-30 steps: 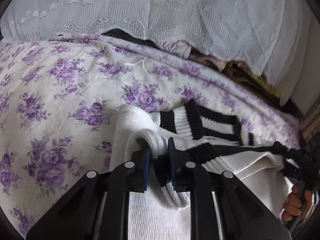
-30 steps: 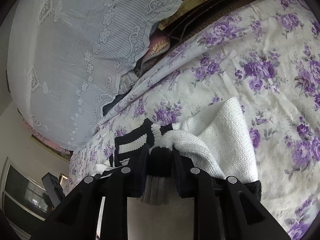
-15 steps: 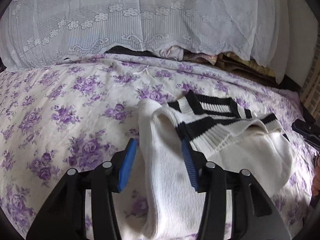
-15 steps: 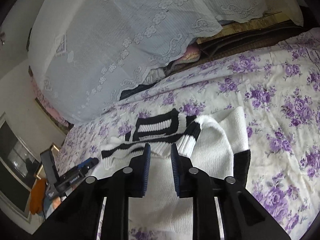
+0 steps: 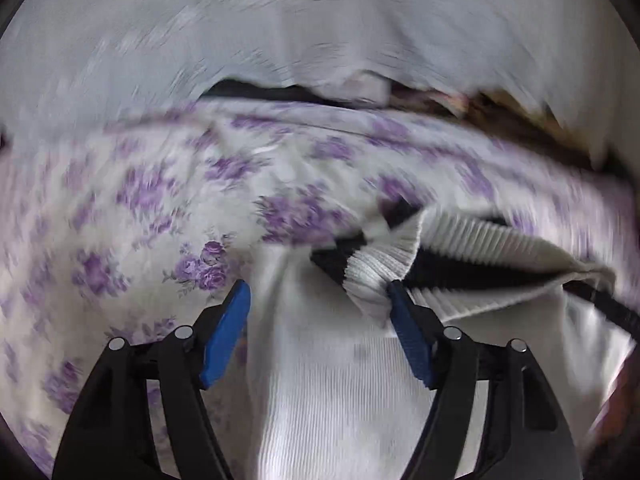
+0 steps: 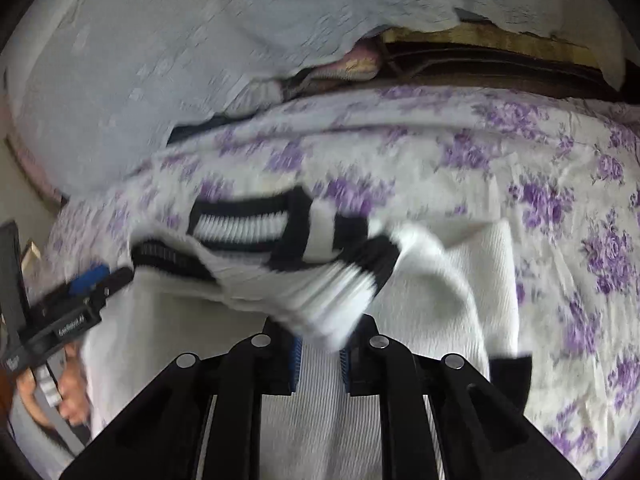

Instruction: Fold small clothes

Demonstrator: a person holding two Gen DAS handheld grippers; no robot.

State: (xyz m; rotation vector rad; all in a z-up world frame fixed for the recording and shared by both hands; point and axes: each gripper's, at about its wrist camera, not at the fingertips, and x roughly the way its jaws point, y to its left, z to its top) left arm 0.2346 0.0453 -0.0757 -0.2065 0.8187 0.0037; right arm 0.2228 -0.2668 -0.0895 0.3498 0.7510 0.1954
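A white knit sweater (image 5: 320, 392) with black-striped ribbed cuffs and hem lies on the floral bed sheet (image 5: 132, 208). My left gripper (image 5: 317, 286) hovers over its body with the jaws opening wide. The pads do not press on the cloth, and a ribbed edge (image 5: 372, 276) brushes the right pad. My right gripper (image 6: 320, 344) stands over the sweater (image 6: 448, 280) with only a narrow gap. The striped sleeve cuff (image 6: 336, 300) drapes over its fingertips and dips between the pads. The left gripper (image 6: 102, 280) shows at the left edge, held by a hand (image 6: 68, 396).
A white lace cover (image 5: 320, 20) hangs over piled bedding (image 6: 360, 62) and dark wooden boards (image 6: 480, 60) at the back of the bed. A dark upright object (image 6: 10, 280) stands at the left edge. Floral sheet (image 6: 560, 200) stretches right of the sweater.
The left gripper let go of the folded sweater edge and spread wide. The right gripper narrowed, drew off the thick fold, and now has the striped cuff over its tips. Both views blur with motion.
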